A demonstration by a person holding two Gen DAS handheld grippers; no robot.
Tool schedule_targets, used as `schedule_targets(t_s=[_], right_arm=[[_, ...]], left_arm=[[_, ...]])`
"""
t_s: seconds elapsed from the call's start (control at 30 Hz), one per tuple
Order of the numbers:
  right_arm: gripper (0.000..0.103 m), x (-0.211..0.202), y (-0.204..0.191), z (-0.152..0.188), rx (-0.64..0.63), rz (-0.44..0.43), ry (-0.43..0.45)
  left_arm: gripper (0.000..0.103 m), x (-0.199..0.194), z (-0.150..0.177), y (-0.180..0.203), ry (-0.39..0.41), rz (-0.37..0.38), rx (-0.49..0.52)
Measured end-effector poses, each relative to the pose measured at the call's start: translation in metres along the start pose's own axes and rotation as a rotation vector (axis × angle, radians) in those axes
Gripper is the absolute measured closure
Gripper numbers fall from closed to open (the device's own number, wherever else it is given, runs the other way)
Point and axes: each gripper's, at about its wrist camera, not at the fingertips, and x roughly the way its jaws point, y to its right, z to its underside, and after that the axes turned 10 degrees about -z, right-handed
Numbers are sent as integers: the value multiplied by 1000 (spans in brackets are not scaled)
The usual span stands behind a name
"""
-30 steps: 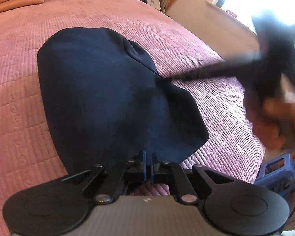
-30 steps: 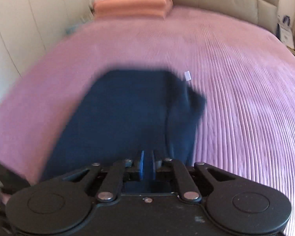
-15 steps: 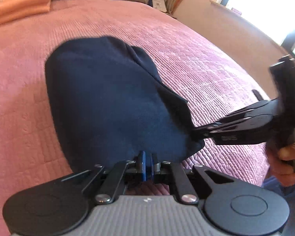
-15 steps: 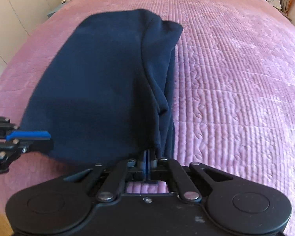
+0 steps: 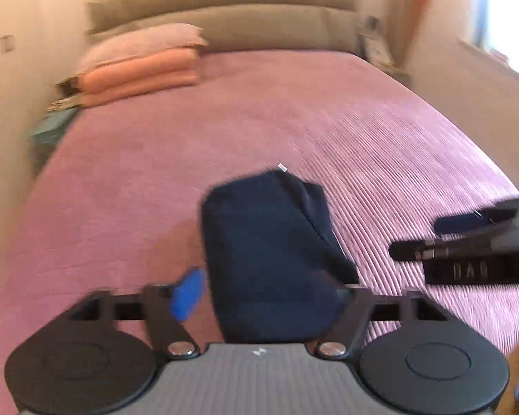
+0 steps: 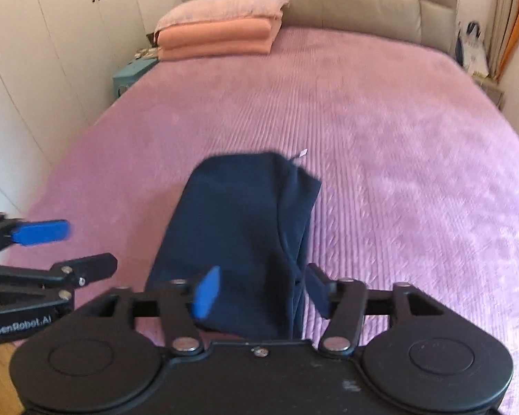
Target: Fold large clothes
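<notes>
A dark navy garment (image 5: 266,242) lies folded in a compact oblong on the pink quilted bed (image 5: 380,131), a small white tag at its far corner. My left gripper (image 5: 264,294) hovers above its near end, jaws opening wide, nothing pressed between the pads. In the right wrist view the garment (image 6: 238,228) again shows under my right gripper (image 6: 262,288), whose jaws are also opening and grip nothing. Each gripper appears in the other's view: the right gripper (image 5: 467,238) at the right edge, the left gripper (image 6: 65,247) at the left edge.
A pink pillow (image 6: 221,7) on folded peach blankets (image 6: 214,43) sits at the bed's far left by the beige headboard (image 6: 363,3). White wardrobes (image 6: 34,52) and a teal nightstand (image 6: 133,71) line the left side. A bag (image 6: 472,48) stands far right.
Both grippers were shut on the garment's near edge; they have let go, opened and risen away from it. The garment now rests folded on the bed.
</notes>
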Motion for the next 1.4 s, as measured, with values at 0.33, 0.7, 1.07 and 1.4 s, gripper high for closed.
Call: schedule_targets(t_s=[0.33, 0.7, 1.07, 1.4], right_arm=[[25, -22, -35, -48, -12, 114, -86], [25, -19, -31, -57, 16, 112, -116], [25, -3, -28, -56, 51, 131, -176], [25, 2, -27, -57, 65, 126, -190]], left_arm=[[3, -49, -50, -14, -102, -277, -96], [2, -47, -56, -15, -148, -288, -71], [4, -11, -47, -10, -258, -231, -33], [4, -4, -50, -11, -267, -220, -9]])
